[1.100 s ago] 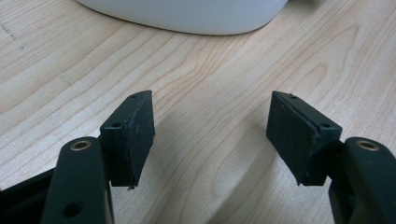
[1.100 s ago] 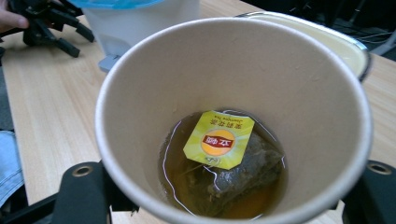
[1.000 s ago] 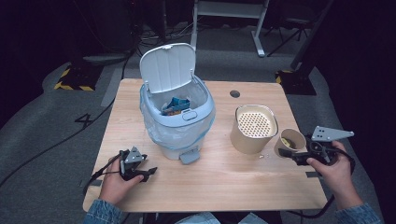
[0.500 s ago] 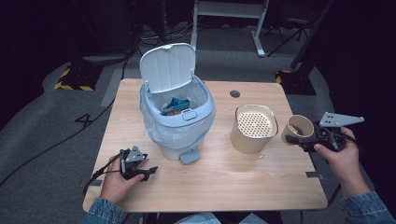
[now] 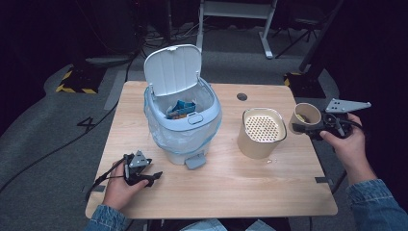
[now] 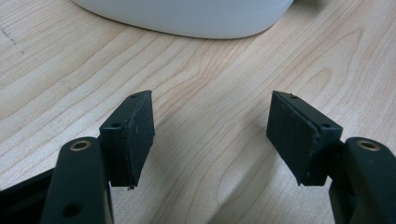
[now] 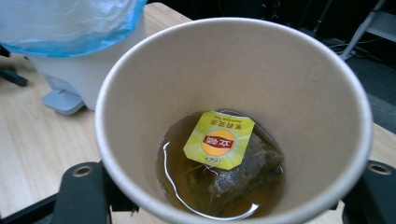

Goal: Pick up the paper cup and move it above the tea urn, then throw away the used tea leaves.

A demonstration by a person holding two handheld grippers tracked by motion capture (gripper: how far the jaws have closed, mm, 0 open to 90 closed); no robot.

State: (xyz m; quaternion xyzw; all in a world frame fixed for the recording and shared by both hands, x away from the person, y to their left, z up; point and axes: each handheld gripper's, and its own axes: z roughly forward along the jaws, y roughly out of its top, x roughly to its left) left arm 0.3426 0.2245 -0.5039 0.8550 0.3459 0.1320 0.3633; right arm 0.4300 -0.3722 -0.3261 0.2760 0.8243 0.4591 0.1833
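Right gripper clamped on paper cup, lifted at table's right edge beside strainer container, tea bag in tea inside, left gripper jaws apart, empty, on tabletop near bin.

high view: set above the near bench edge, faced forward and down | left claw view: held close over the bench | right claw view: pointed into the paper cup | shared: white bin

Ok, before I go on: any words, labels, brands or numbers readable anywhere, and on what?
Tea bag tag, yellow, in the paper cup: a red round logo and a line of small characters, upside down, too blurred to read.
Floor: a dark mark like "4" left of the table.
Nothing else readable.
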